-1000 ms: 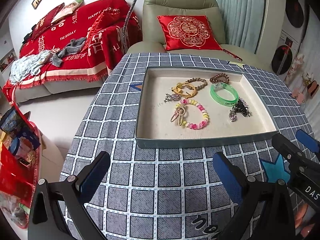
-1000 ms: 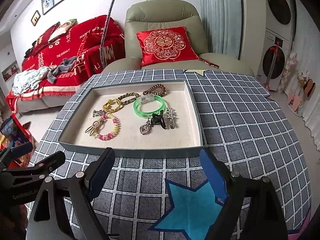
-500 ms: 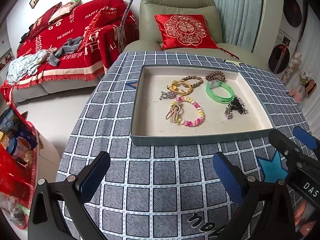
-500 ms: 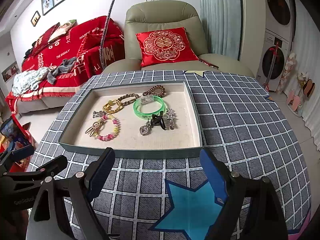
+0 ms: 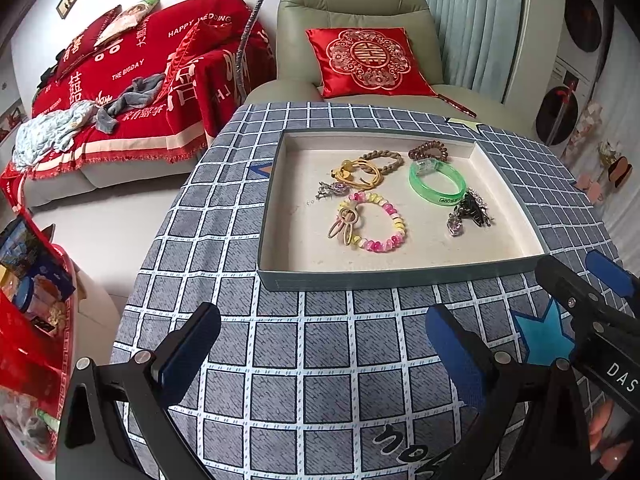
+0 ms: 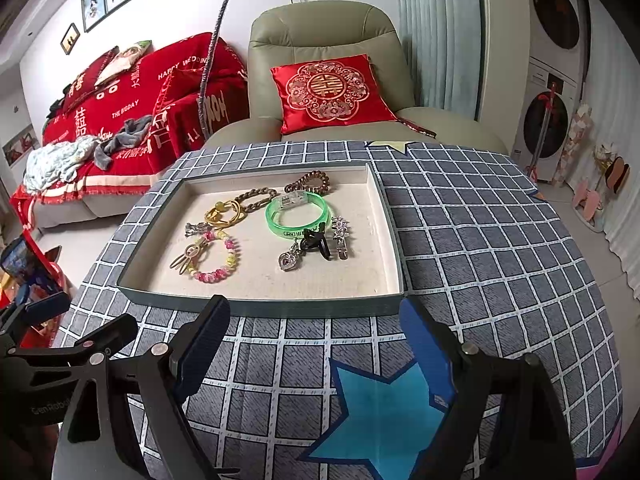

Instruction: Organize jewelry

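A shallow grey-green tray with a cream floor sits on the checked tablecloth. In it lie a green bangle, a pink and yellow bead bracelet, a yellow hair tie, a braided tan band, a brown coil tie, a black clip and silver charms. My left gripper is open and empty in front of the tray. My right gripper is open and empty, also in front of the tray.
A blue star patch marks the cloth below the right gripper. A green armchair with a red cushion stands behind the table. A red-covered sofa is at the far left. A red bin stands left of the table.
Both grippers have drawn slightly back and shifted; the tray looks a little farther away in the left wrist view. Both stay open and nothing in the tray has moved.
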`<action>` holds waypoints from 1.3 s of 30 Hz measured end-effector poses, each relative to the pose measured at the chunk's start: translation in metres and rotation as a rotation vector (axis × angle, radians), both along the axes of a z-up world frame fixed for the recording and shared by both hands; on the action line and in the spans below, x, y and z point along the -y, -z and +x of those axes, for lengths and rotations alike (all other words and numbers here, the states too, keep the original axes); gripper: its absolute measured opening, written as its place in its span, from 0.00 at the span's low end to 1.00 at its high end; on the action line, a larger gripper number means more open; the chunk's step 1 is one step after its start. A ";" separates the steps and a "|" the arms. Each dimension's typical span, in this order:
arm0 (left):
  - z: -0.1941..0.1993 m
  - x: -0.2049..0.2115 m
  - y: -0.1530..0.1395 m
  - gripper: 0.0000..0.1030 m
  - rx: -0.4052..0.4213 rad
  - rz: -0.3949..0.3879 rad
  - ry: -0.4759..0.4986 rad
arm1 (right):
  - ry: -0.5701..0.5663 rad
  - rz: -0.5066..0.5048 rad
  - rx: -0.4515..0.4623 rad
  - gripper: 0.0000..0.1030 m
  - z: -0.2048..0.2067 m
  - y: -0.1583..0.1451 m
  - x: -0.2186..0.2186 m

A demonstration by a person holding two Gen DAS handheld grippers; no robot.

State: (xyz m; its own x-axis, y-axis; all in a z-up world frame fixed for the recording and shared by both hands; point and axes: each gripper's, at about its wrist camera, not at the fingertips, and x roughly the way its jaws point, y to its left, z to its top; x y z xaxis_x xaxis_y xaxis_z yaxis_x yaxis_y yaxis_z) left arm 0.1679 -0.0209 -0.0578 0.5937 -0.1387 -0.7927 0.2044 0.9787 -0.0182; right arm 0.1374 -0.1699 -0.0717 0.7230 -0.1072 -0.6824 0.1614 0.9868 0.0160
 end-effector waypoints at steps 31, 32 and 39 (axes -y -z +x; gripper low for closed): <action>0.001 0.001 0.000 1.00 -0.005 0.005 0.014 | 0.017 0.006 -0.008 0.86 0.000 0.002 0.002; 0.001 0.001 0.000 1.00 -0.005 0.005 0.013 | 0.019 0.007 -0.008 0.86 0.000 0.002 0.002; 0.000 0.001 0.000 1.00 -0.005 0.004 0.013 | 0.018 0.007 -0.008 0.86 0.000 0.002 0.002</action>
State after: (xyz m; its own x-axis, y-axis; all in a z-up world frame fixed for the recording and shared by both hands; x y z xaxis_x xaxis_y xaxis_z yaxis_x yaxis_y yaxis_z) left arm 0.1684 -0.0222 -0.0577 0.5880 -0.1427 -0.7962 0.2166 0.9761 -0.0150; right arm 0.1376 -0.1717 -0.0733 0.7152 -0.1150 -0.6894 0.1793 0.9835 0.0219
